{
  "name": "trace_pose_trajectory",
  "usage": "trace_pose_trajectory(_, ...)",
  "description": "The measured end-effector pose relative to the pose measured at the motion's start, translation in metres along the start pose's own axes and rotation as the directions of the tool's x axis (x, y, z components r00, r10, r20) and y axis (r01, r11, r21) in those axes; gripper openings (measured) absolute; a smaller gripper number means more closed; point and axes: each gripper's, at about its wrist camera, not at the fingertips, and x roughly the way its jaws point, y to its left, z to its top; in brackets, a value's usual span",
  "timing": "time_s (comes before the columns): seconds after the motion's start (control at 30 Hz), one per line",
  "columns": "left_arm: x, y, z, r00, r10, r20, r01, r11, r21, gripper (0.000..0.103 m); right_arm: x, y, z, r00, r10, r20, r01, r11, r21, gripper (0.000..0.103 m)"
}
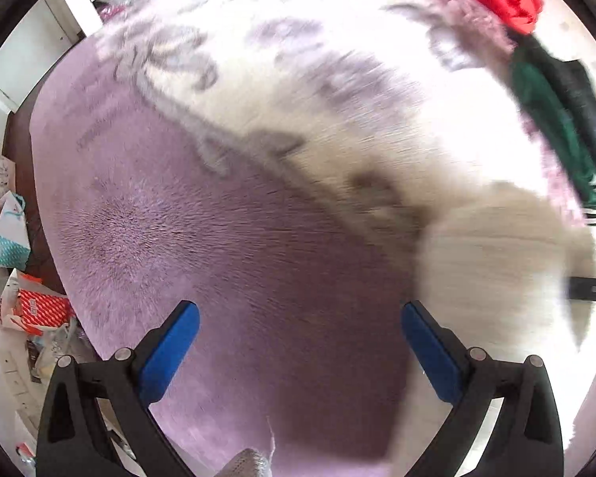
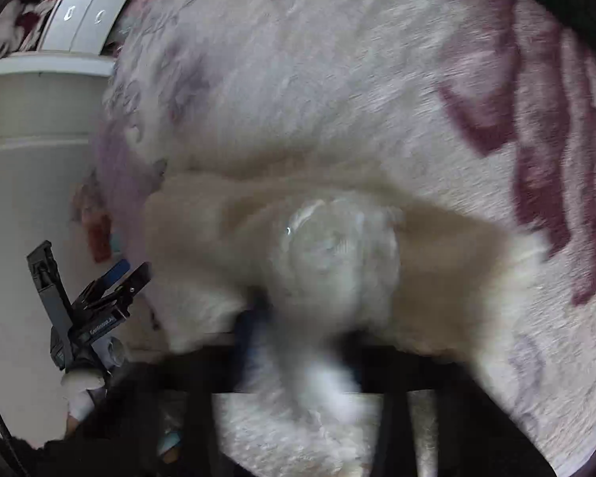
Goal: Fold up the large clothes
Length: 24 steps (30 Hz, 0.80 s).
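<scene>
The left gripper (image 1: 300, 328) points down with its blue-padded jaws spread wide and nothing between them, only the fuzzy lilac plush blanket (image 1: 186, 238) on the bed below. The fluffy cream fleece garment (image 1: 492, 262) lies bunched just beyond and to the right of those jaws. Over on the right gripper (image 2: 298, 342), blurred in its own view, the jaws are closed tight on a fold of that cream fleece (image 2: 329, 246), which billows up ahead of them, and a green and black garment (image 1: 556, 119) sits far ahead to the right.
</scene>
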Motion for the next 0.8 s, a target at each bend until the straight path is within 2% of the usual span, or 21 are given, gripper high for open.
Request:
trace_pose_trajectory(0.07,-0.016,-0.019,-0.006,1.000,-0.009,0.008,0.009,1.000,0.017,0.103,-0.024,0.007,-0.016,0.997,0.039,0.069,-0.043,0.997,0.066,0.013)
trace_pose_trajectory(0.1,-0.024,-0.028,-0.013,1.000,-0.017,0.011,0.017,1.000,0.022,0.103,-0.043,0.010,-0.028,0.990,0.088,0.106,-0.101,0.987,0.124,0.013)
trace_pose_trajectory(0.17,-0.039,-0.043,-0.024,0.998,-0.052,0.021,0.051,0.998,0.026,0.103,-0.082,0.015,-0.053,0.961,0.210,0.182,-0.249,0.941,0.229,0.012)
trace_pose_trajectory(0.23,-0.050,-0.056,-0.032,0.995,-0.102,0.011,0.101,0.994,0.041,0.103,-0.115,0.019,-0.075,0.944,0.196,0.266,-0.264,0.931,0.253,0.012)
trace_pose_trajectory(0.27,-0.048,-0.064,-0.031,0.994,-0.112,0.002,0.112,0.992,0.056,0.103,-0.122,0.015,-0.080,0.944,0.163,0.288,-0.243,0.933,0.267,0.012)
trace_pose_trajectory(0.3,-0.045,-0.078,-0.032,0.995,-0.103,-0.003,0.103,0.991,0.087,0.103,-0.126,0.006,-0.081,0.951,0.088,0.296,-0.176,0.941,0.288,0.012)
trace_pose_trajectory(0.37,-0.026,-0.093,-0.028,0.998,-0.034,-0.051,0.040,0.990,0.136,0.103,-0.115,-0.022,-0.077,0.965,0.010,0.262,-0.108,0.925,0.365,0.012)
trace_pose_trajectory(0.4,-0.013,-0.102,-0.028,0.996,-0.020,-0.086,0.033,0.989,0.146,0.103,-0.109,-0.035,-0.073,0.972,-0.067,0.227,-0.025,0.926,0.377,0.012)
trace_pose_trajectory(0.47,-0.003,-0.109,-0.029,0.994,-0.031,-0.105,0.045,0.990,0.134,0.103,-0.088,-0.049,-0.061,0.959,-0.211,0.188,0.130,0.920,0.370,0.012)
trace_pose_trajectory(0.53,0.004,-0.114,-0.028,0.994,-0.032,-0.101,0.047,0.988,0.148,0.103,-0.056,-0.041,-0.044,0.923,-0.345,0.169,0.283,0.909,0.307,0.012)
trace_pose_trajectory(0.6,0.011,-0.112,-0.027,0.994,-0.011,-0.107,0.028,0.988,0.152,0.103,-0.025,-0.047,-0.037,0.927,-0.350,0.132,0.298,0.905,0.305,0.015)
trace_pose_trajectory(0.63,0.011,-0.113,-0.029,0.994,-0.004,-0.106,0.020,0.988,0.156,0.103,-0.010,-0.045,-0.031,0.920,-0.373,0.119,0.332,0.905,0.268,0.018)
trace_pose_trajectory(0.7,0.011,-0.108,-0.029,0.995,-0.001,-0.095,0.016,0.988,0.157,0.103,-0.008,-0.035,-0.027,0.909,-0.399,0.124,0.365,0.903,0.226,0.026)
trace_pose_trajectory(0.8,0.015,-0.100,-0.030,0.996,0.057,-0.075,-0.043,0.984,0.175,0.103,-0.037,-0.024,-0.037,0.940,-0.314,0.136,0.273,0.928,0.252,0.042)
